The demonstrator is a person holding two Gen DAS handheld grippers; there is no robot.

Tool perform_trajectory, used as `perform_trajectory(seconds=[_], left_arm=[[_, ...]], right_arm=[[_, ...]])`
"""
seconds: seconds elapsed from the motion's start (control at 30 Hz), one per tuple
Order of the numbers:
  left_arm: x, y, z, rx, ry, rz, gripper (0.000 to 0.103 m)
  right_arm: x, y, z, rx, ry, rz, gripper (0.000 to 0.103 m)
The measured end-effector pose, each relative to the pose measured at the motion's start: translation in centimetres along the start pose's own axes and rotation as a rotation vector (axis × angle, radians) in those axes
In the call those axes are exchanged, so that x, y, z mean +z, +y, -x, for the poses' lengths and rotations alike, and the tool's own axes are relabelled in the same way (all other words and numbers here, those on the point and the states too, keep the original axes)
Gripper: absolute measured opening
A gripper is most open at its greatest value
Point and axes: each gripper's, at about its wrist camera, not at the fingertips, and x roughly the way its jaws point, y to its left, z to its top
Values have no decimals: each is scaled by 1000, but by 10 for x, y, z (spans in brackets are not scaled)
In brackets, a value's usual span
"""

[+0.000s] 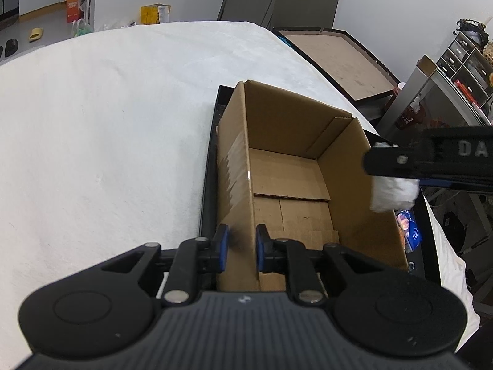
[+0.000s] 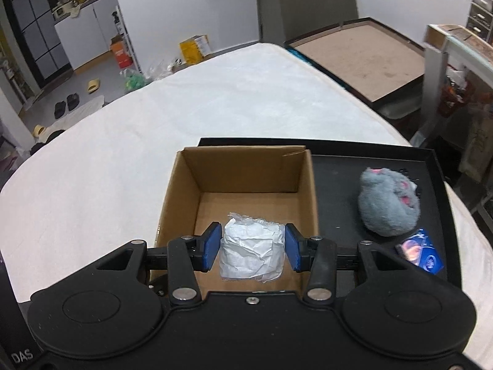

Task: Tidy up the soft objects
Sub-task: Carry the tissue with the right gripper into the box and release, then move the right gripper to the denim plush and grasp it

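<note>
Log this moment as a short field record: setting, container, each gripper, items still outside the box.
setting: white cloth-covered table with a black tray on it
container: open cardboard box on the tray, nothing lying inside
left gripper: shut on the box's near-left wall
right gripper: shut on a white crumpled paper bundle, held over the box
outside the box: grey plush toy and small blue packet, both on the tray
</note>
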Motion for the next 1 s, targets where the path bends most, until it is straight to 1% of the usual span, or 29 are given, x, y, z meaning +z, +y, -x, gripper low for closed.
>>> perform_trajectory(seconds=[0.27, 0.47, 0.53, 0.57, 0.6, 0.63, 0.67, 0.7, 0.8, 1.0], left_arm=[[2, 7, -4, -17, 10, 26, 17], [3, 9, -4, -26, 10, 37, 17], [3, 10, -4, -27, 11, 39, 17], [3, 10, -4, -28, 11, 40, 17], [3, 11, -4, -29, 11, 40, 17], [4, 11, -5, -29, 11, 40, 17], [4, 11, -6, -28, 12, 39, 17], [4, 11, -6, -27, 13, 39, 17], [3, 10, -6, -27, 14, 34, 17], [3, 9, -5, -24, 15, 27, 19]], right_arm=[[7, 10, -19, 22, 13, 6, 44], [15, 19, -28, 35, 7, 27, 44], [18, 25, -28, 51, -6, 49, 45], [19, 30, -25, 54, -28, 79, 47], [20, 35, -22, 39, -48, 105, 56], [20, 38, -20, 26, -62, 118, 62], [20, 39, -18, 23, -73, 123, 70], [21, 38, -17, 24, -76, 121, 72], [18, 32, -15, 30, -62, 101, 72], [9, 18, -7, 15, -52, 80, 74]])
